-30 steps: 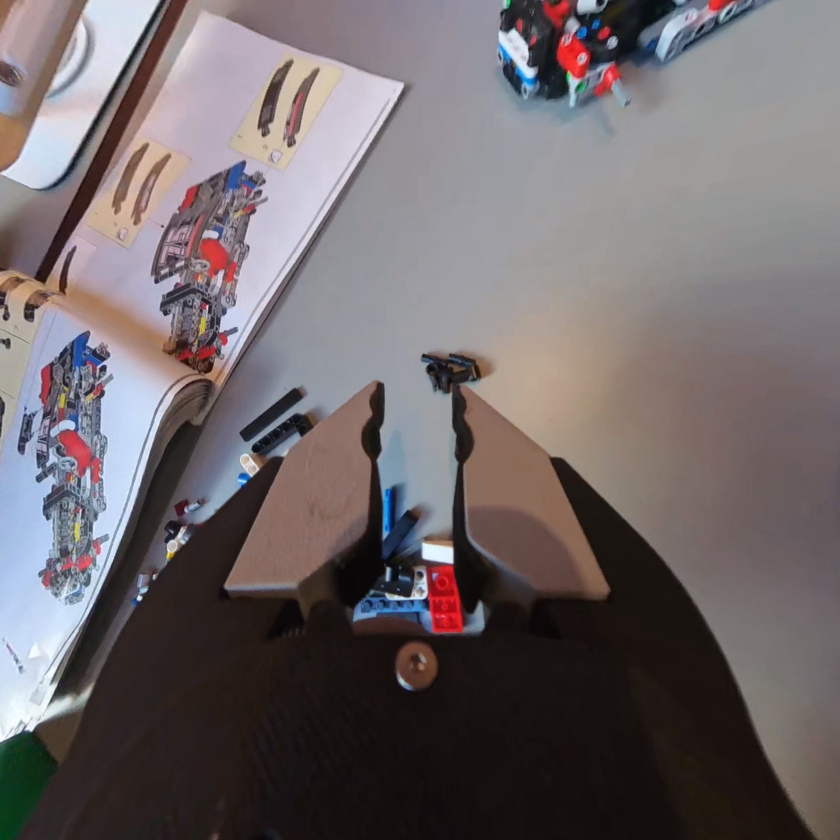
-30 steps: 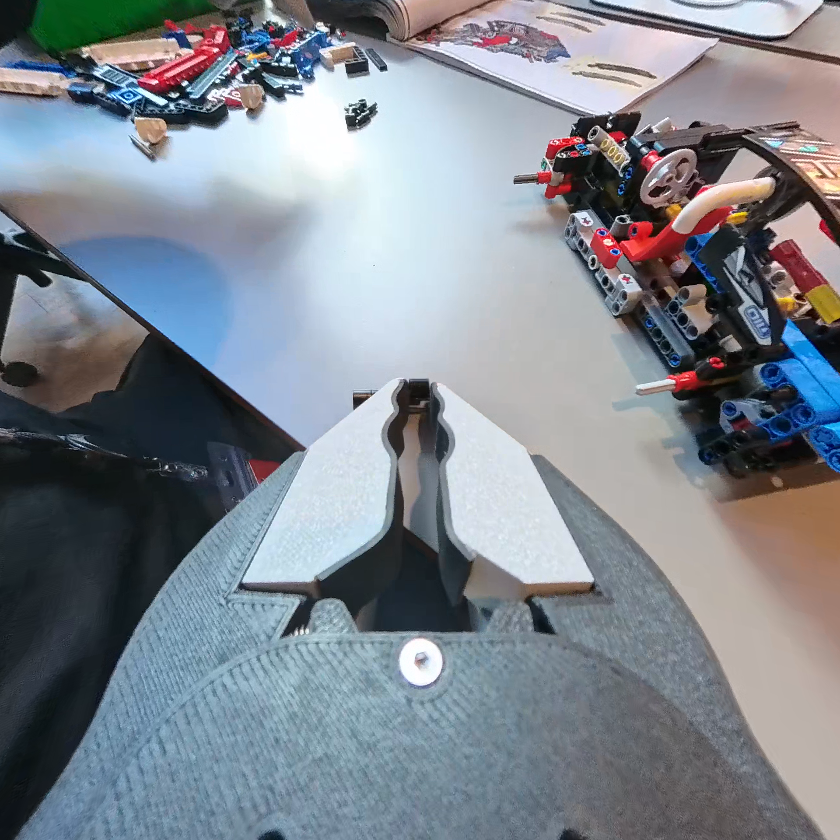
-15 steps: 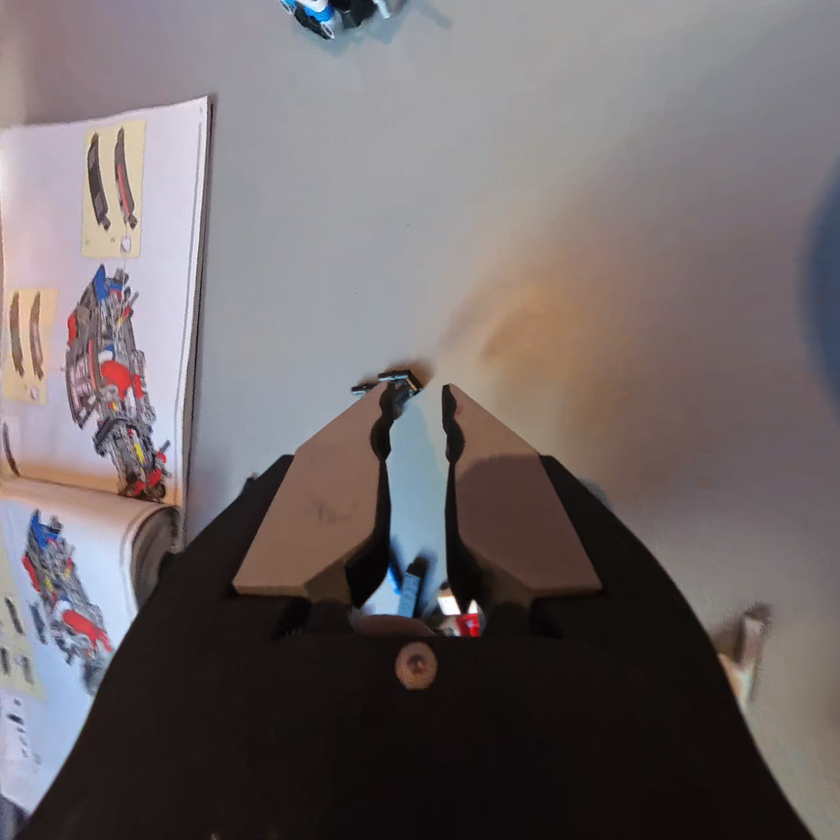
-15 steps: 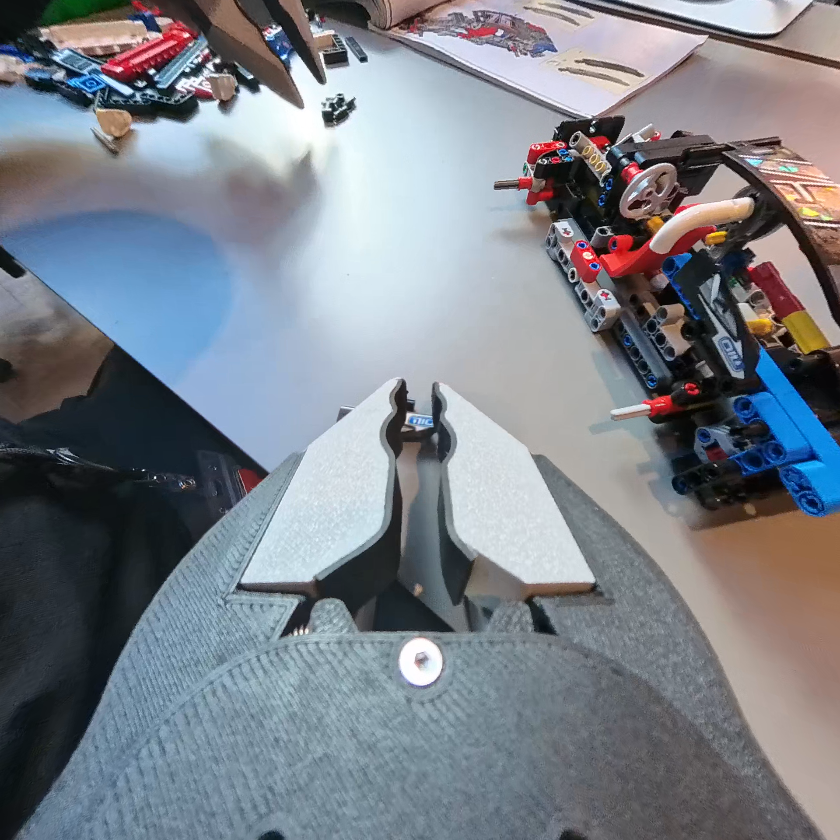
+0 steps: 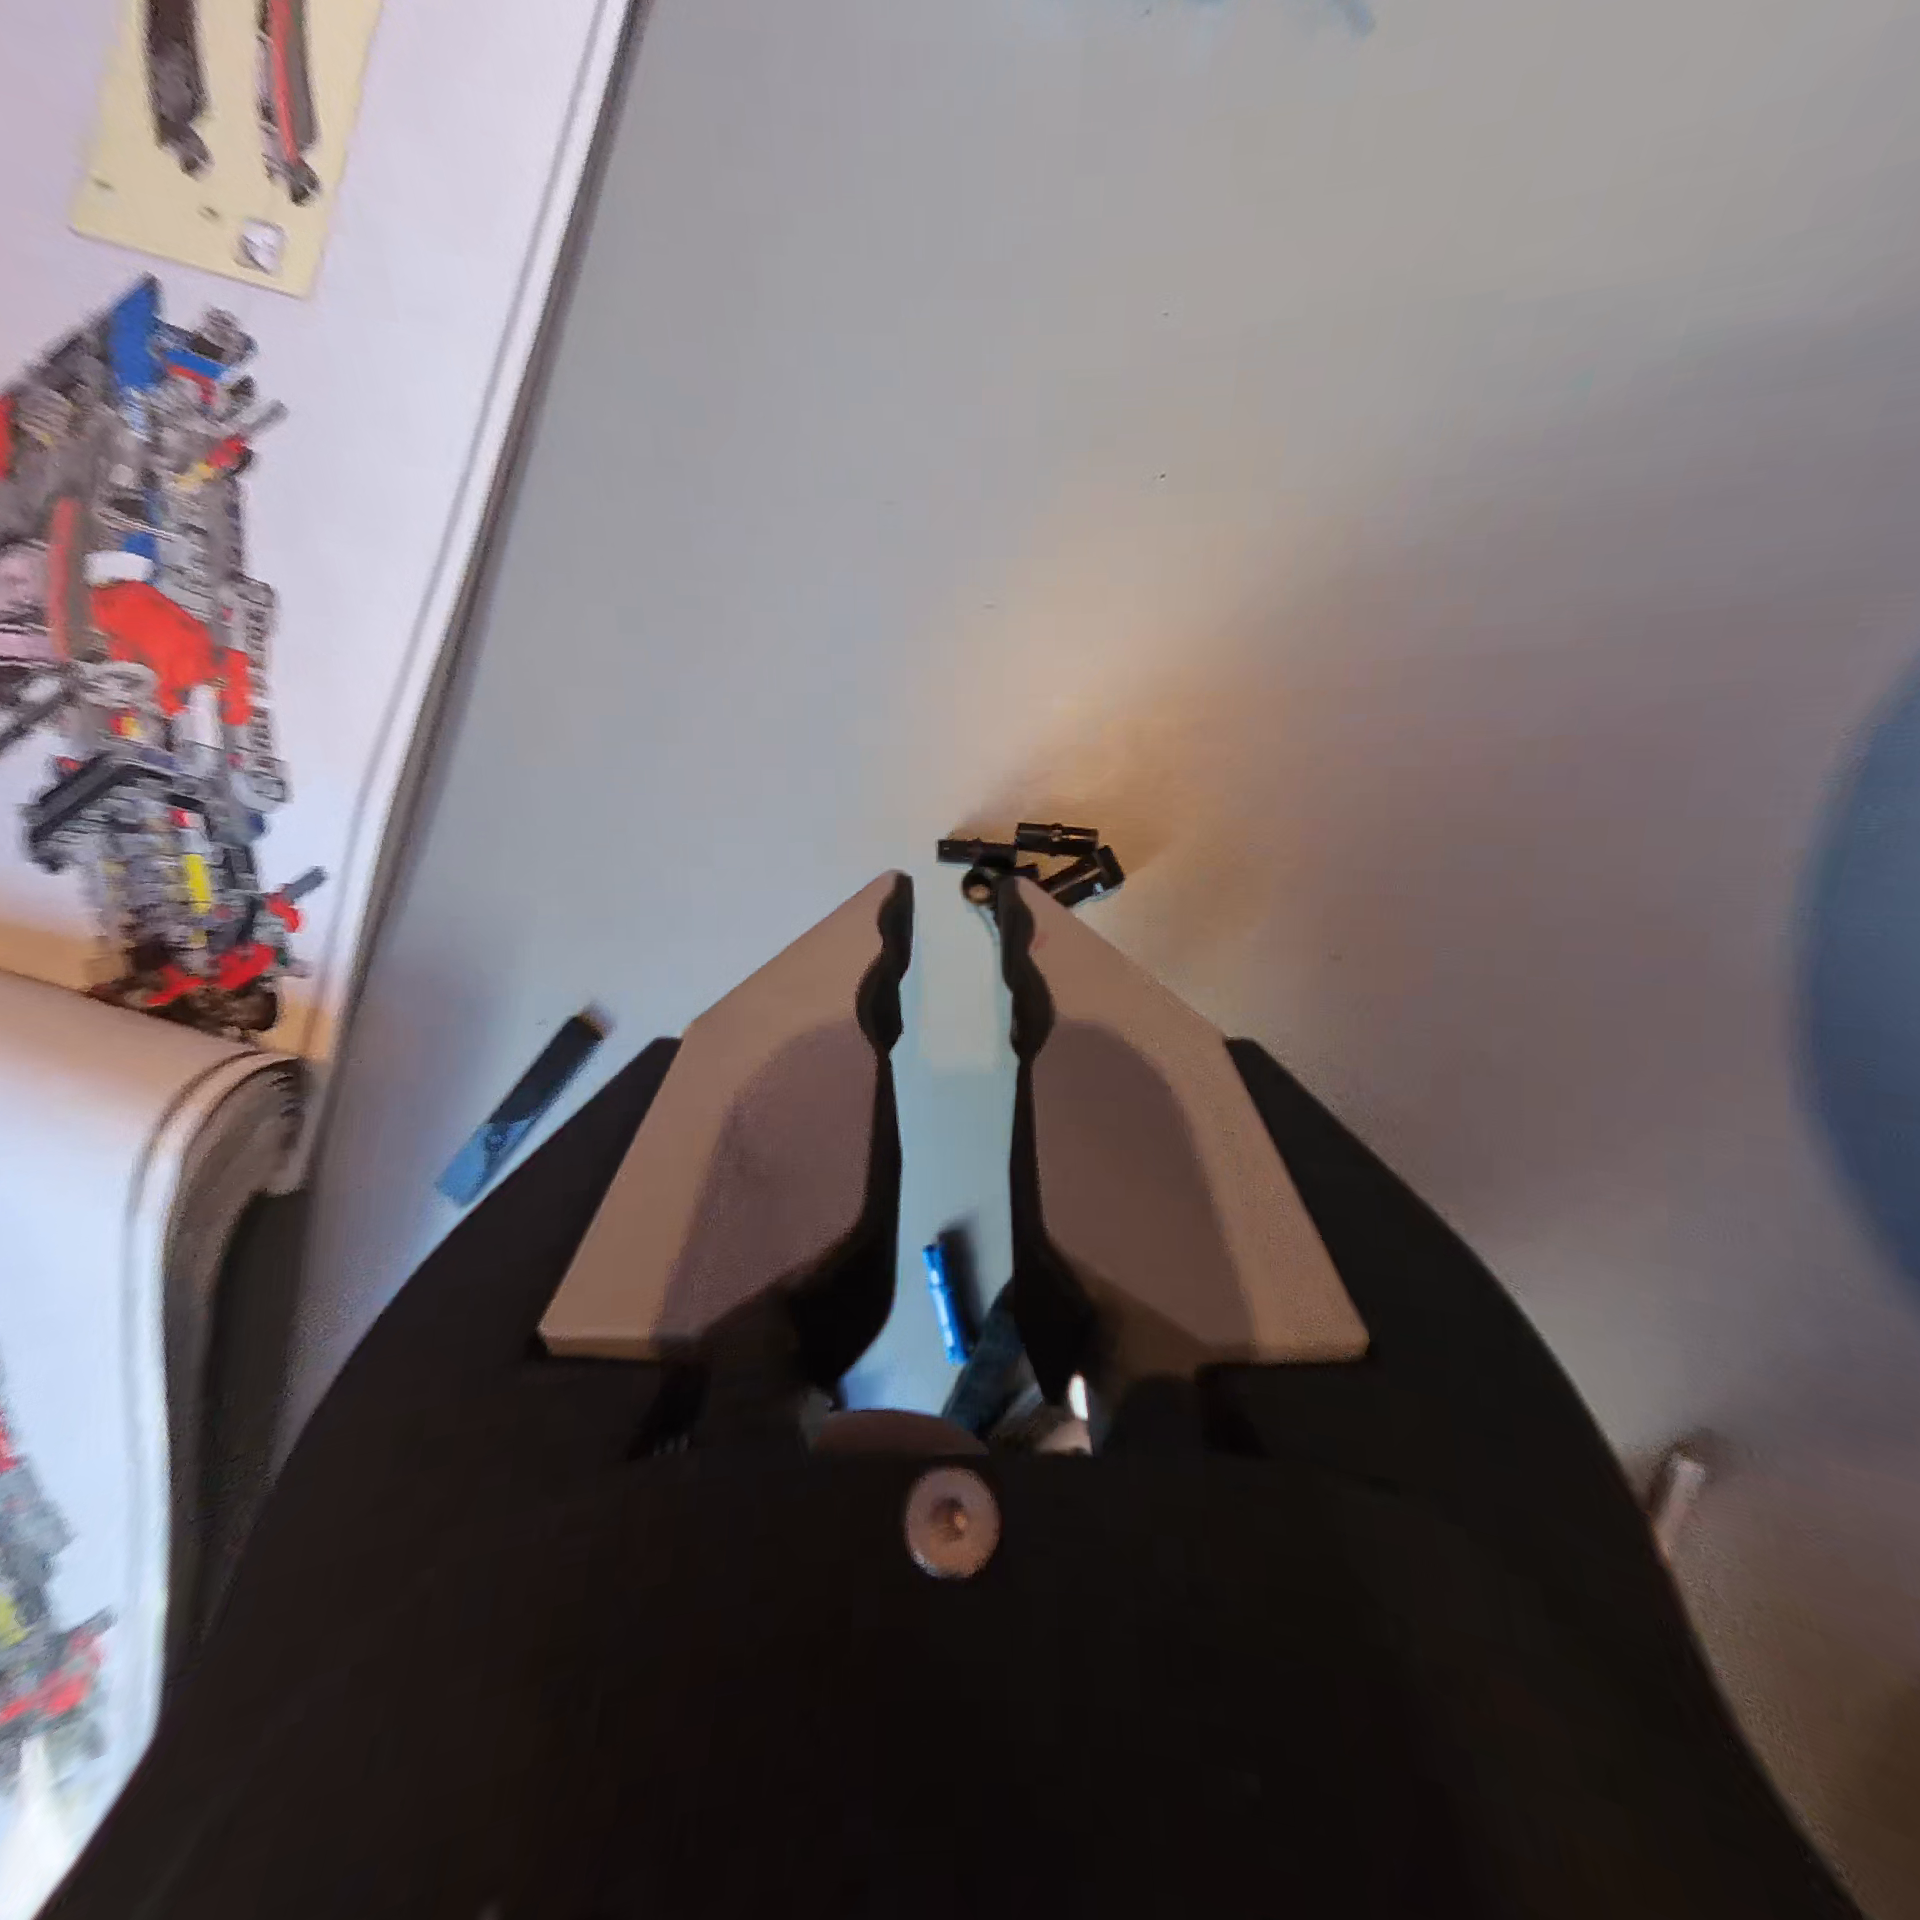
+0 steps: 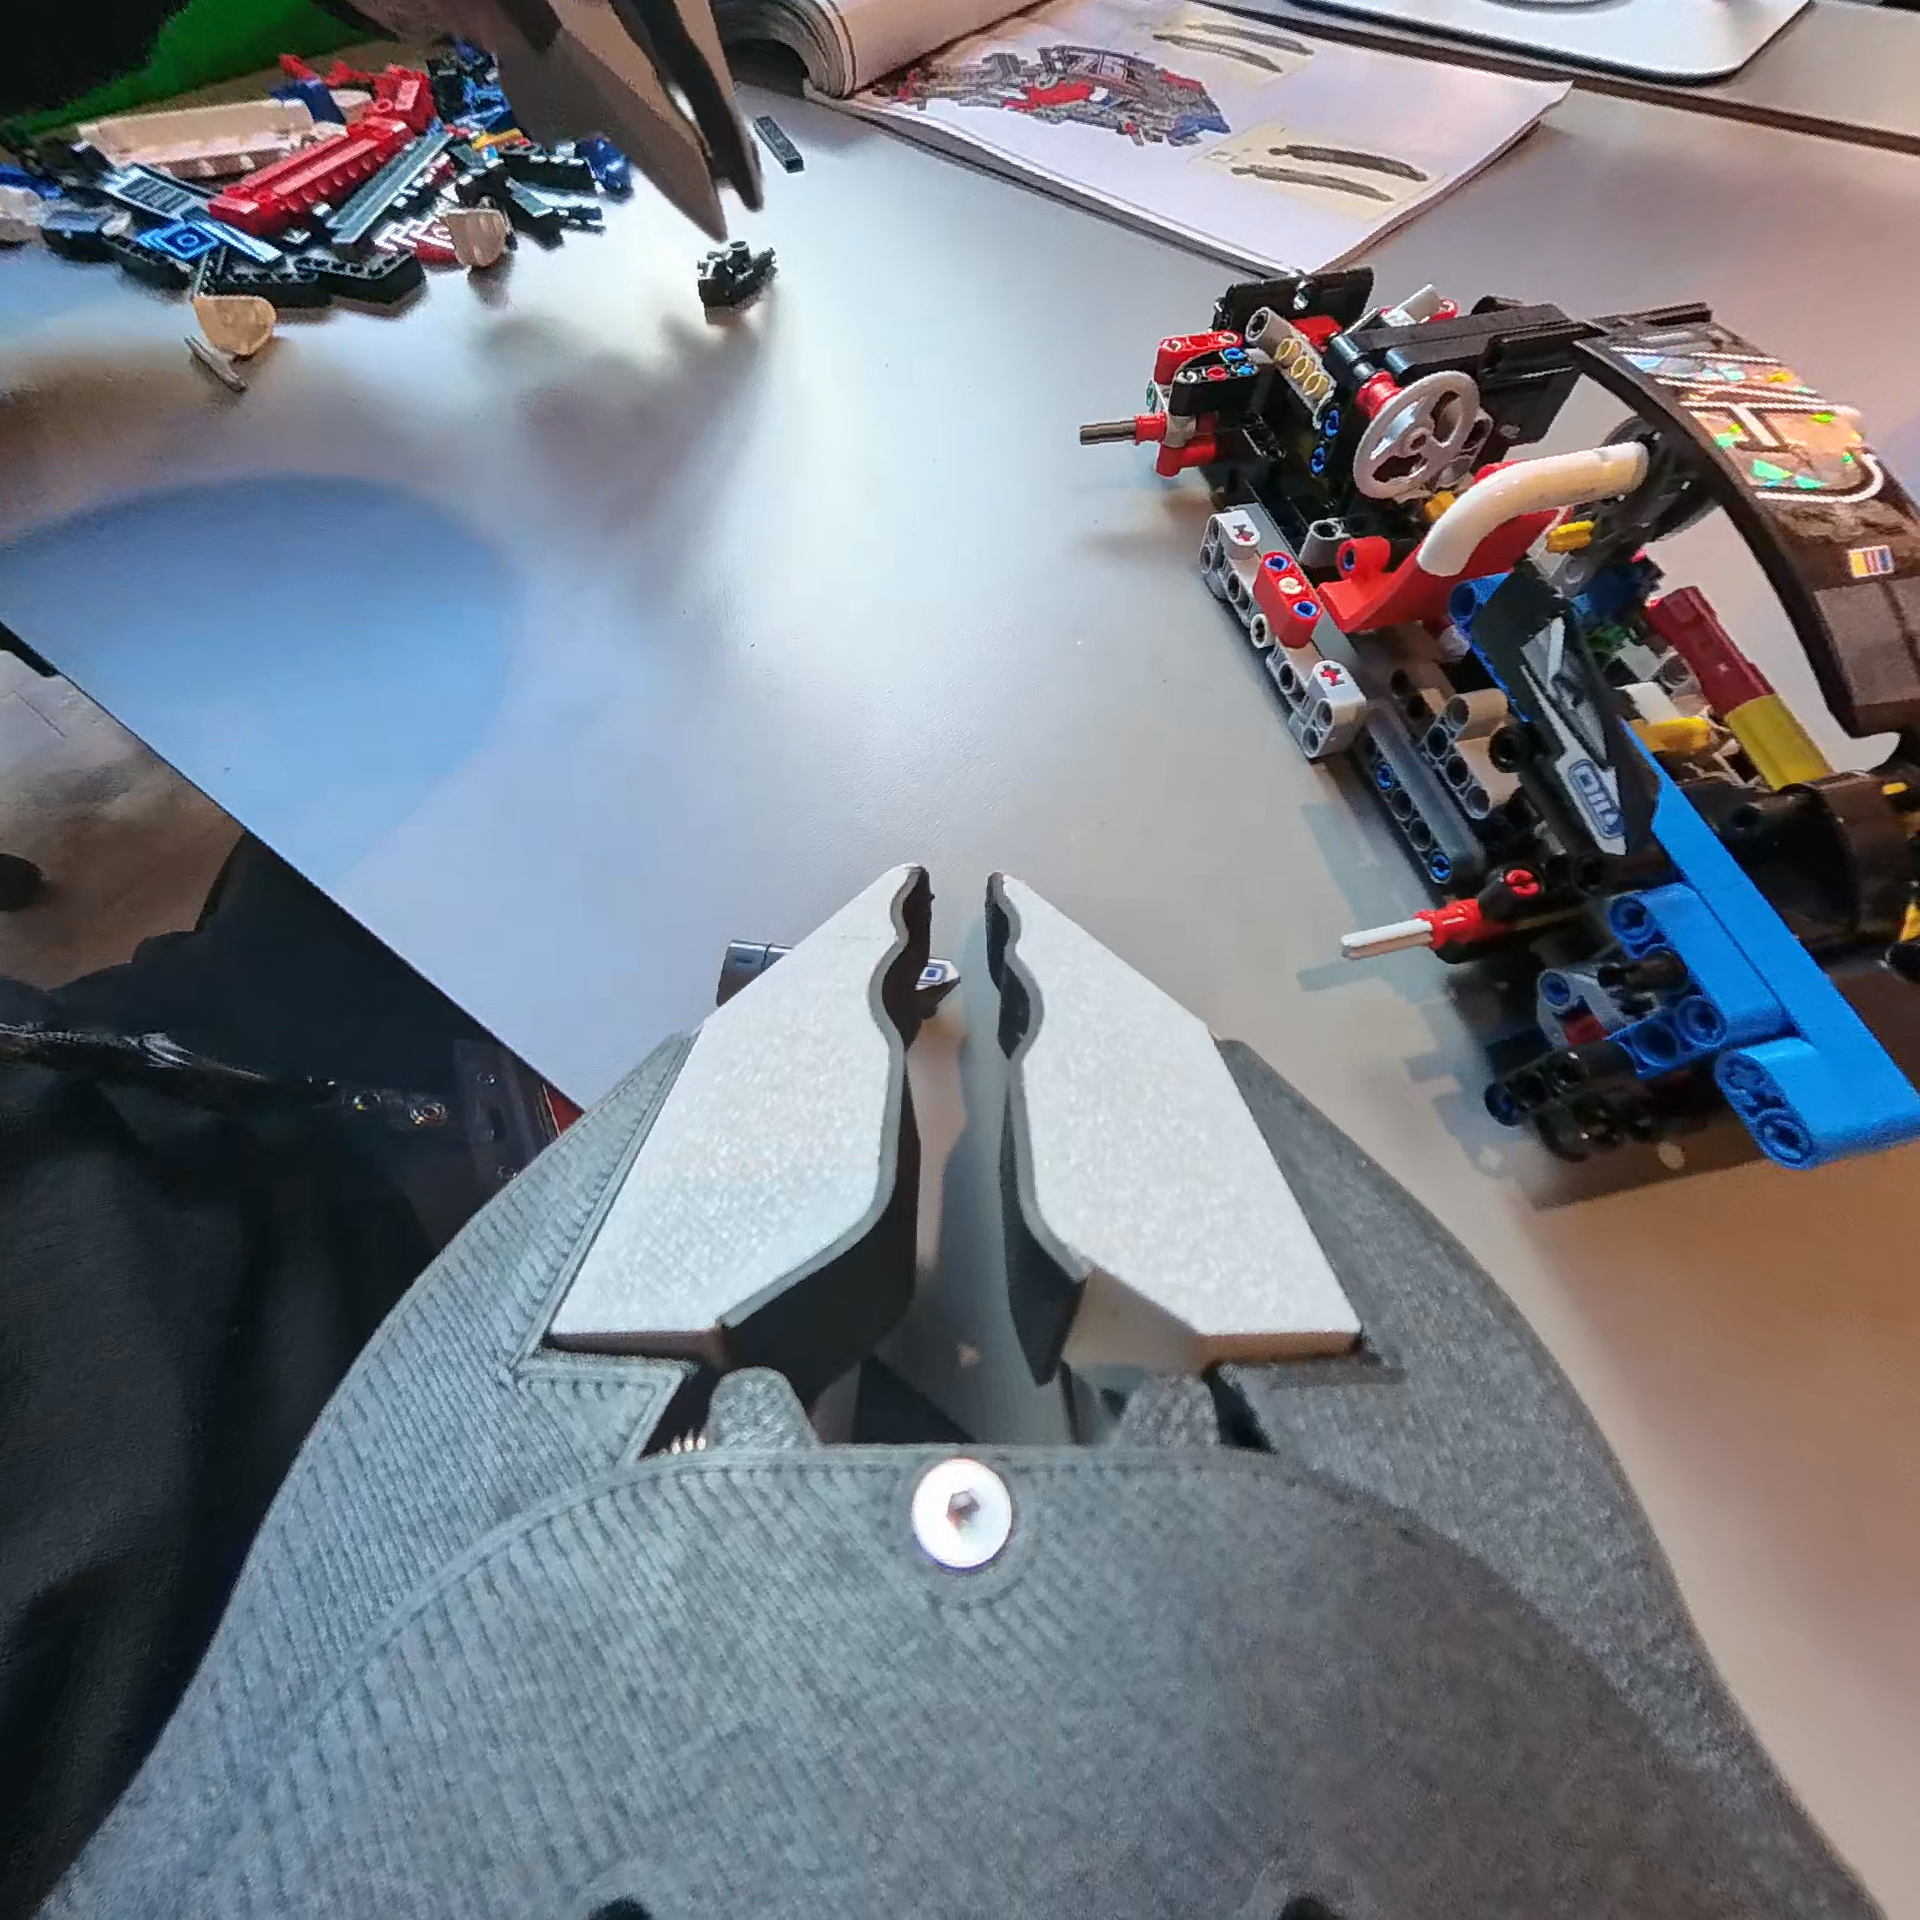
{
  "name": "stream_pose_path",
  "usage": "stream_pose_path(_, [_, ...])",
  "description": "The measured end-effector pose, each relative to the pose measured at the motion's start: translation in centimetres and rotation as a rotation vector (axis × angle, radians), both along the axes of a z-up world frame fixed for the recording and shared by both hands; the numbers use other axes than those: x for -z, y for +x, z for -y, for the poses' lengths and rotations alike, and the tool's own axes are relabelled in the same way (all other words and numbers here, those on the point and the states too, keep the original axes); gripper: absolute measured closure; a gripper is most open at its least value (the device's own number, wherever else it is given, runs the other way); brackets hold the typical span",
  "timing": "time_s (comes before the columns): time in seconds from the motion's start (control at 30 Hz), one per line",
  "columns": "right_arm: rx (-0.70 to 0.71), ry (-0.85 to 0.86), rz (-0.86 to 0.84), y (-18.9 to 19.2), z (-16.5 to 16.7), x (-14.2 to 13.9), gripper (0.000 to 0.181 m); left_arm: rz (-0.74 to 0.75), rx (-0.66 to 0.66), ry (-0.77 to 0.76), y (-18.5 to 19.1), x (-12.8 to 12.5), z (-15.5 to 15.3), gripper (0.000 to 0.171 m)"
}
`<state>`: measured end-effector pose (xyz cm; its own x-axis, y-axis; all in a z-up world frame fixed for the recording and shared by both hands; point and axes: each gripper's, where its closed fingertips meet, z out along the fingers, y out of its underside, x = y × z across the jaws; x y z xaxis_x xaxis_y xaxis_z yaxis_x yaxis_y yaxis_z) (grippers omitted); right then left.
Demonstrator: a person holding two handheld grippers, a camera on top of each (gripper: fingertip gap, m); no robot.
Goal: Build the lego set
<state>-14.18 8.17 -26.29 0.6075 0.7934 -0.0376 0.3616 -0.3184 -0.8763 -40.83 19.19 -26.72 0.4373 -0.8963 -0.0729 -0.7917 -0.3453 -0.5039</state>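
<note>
My left gripper (image 5: pixel 954 891) is open and empty, its tips just short of a small cluster of black pins (image 5: pixel 1039 860) on the grey table. The right wrist view shows it coming down from the top (image 6: pixel 717 197) over the same pins (image 6: pixel 736 272). My right gripper (image 6: pixel 954 899) is slightly open near the table's front edge. A small dark piece with a blue sticker (image 6: pixel 932 974) lies under its left finger, mostly hidden. The part-built car model (image 6: pixel 1558 675) stands to the right of it.
An open instruction booklet (image 5: pixel 156 520) lies to the left of the pins, also visible at the back (image 6: pixel 1247 125). A pile of loose parts (image 6: pixel 312 208) is at the far left. A blue pin (image 5: pixel 943 1299) and a dark beam (image 5: pixel 530 1101) lie near. The table edge (image 6: pixel 312 862) runs diagonally at left.
My left gripper has swung away from the parts pile and closed in on the black pins. My right gripper's jaws have parted from the dark piece they were shut on.
</note>
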Motion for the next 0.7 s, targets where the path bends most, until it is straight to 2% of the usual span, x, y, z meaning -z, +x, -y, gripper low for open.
stream_pose_path(0.1, [0.003, 0.001, -0.005, 0.1, -0.1, -0.2, 0.174, 0.039, -0.011, -0.053, 0.4, 0.3, 0.4, 0.164])
stream_pose_path(0.23, [0.003, -0.008, -0.016, 0.3, -0.2, -0.2, 0.174, 0.038, -0.012, -0.050, 0.5, 0.3, 0.1, 0.169])
stream_pose_path(0.43, [0.014, -0.005, -0.023, 0.6, -0.4, -0.4, 0.175, 0.033, -0.033, -0.033, 0.0, 0.2, 0.0, 0.170])
stream_pose_path(0.7, [0.015, -0.016, -0.034, 0.0, -0.6, -0.4, 0.176, 0.103, -0.134, -0.038, -1.2, -0.5, -0.6, 0.171])
